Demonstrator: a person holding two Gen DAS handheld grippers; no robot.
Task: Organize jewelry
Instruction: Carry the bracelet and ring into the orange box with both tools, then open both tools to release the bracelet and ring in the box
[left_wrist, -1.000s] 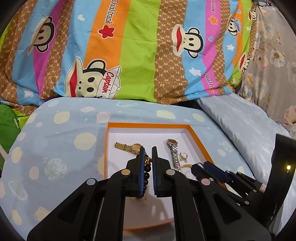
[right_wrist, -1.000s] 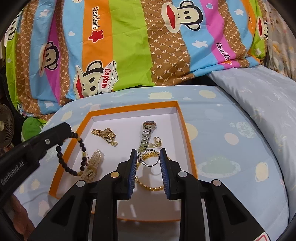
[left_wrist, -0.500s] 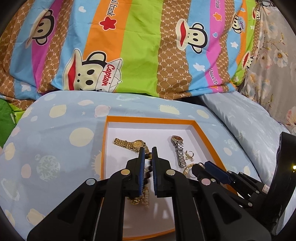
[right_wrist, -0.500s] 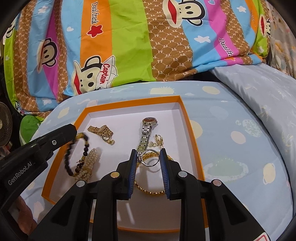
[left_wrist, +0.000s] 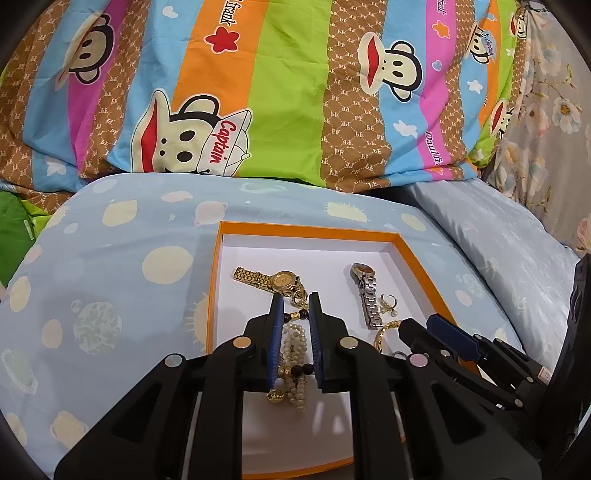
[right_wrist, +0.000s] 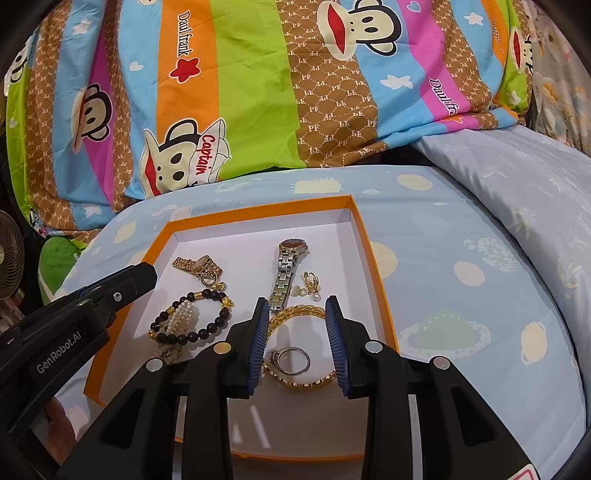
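Silver ring (right_wrist: 293, 360) between right claw (right_wrist: 297, 343) fingers

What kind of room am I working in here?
Most likely a bedroom, on a bed. The orange box of jewelry sits on a soft blue pillow with planet prints, a bright striped monkey-print quilt is bunched behind it, and a fan shows at far left.

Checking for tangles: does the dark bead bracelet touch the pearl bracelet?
Touching. The right wrist view shows the dark bead bracelet lying across the pearl bracelet.
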